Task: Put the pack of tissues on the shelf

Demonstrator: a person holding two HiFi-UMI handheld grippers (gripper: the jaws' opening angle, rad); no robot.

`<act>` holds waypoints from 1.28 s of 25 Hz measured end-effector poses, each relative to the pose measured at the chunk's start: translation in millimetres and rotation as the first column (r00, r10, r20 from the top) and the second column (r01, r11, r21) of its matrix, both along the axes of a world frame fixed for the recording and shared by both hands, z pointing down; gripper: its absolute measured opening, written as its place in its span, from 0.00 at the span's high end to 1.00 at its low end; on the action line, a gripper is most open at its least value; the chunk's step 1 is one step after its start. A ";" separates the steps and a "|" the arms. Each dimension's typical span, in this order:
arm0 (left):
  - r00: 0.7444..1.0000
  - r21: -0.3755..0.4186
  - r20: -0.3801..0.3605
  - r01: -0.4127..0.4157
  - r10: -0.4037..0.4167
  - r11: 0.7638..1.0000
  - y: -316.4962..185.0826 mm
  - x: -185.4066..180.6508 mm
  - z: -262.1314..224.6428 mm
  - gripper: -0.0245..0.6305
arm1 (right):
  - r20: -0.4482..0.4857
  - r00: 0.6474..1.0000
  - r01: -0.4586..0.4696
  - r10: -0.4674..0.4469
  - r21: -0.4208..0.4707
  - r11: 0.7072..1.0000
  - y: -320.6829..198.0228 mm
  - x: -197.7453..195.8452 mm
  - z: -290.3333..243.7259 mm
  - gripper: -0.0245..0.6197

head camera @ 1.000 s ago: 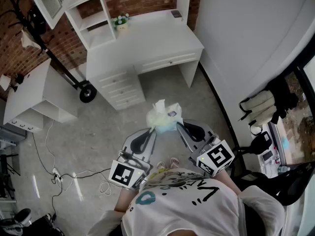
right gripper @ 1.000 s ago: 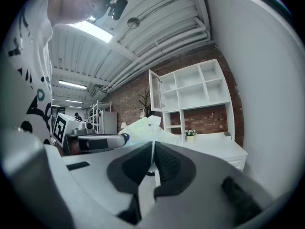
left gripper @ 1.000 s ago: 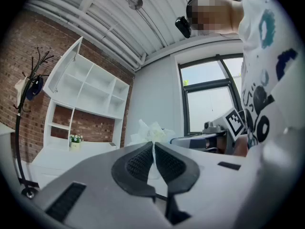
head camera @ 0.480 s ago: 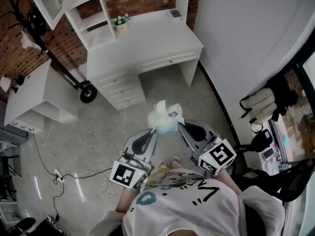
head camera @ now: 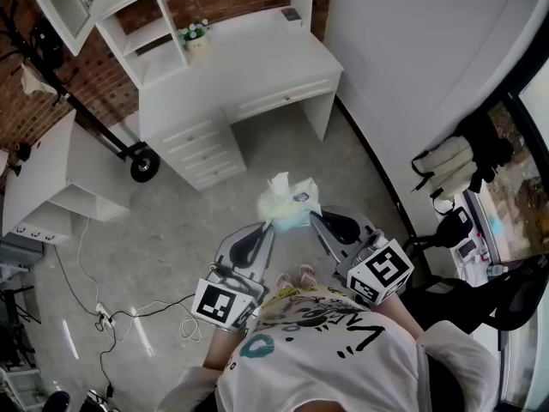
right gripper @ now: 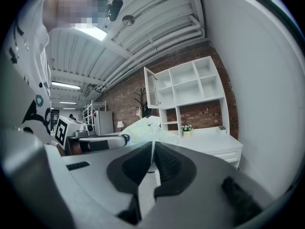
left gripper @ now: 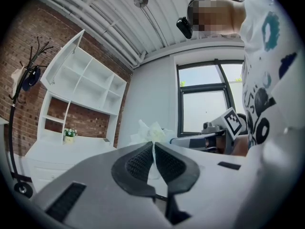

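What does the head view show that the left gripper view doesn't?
Only the head view: the grey concrete floor, the loose cables lying on it, and both hand-held grippers seen together from above. Only the left gripper view: the white ribbed ceiling with its pipes, and the left hand-held gripper up close, its black ridged pads pinched on the pale green plastic pack of tissues. Both: that pack, the white shelf unit, the small potted flowers and the right hand-held gripper.
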State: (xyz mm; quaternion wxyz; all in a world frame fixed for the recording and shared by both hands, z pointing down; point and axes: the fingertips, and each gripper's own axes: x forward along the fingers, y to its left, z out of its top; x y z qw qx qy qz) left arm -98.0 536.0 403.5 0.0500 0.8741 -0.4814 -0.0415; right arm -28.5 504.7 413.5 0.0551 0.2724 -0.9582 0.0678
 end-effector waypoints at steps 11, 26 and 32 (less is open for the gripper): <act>0.997 -0.015 -0.005 -0.083 0.083 0.996 -4.6 7.1 10.7 0.93 | 0.000 0.996 -0.086 0.086 -0.022 0.996 1.3 8.5 11.5 0.91; 0.992 -0.009 0.015 -0.125 0.125 0.992 -82.8 37.4 4.9 0.93 | 0.027 0.992 -0.125 0.126 -0.026 0.992 -76.1 39.5 7.5 0.91; 0.994 -0.005 0.030 -0.105 0.105 0.994 -126.1 46.8 0.0 0.93 | 0.038 0.995 -0.093 0.093 -0.007 0.996 -122.7 48.3 -2.8 0.91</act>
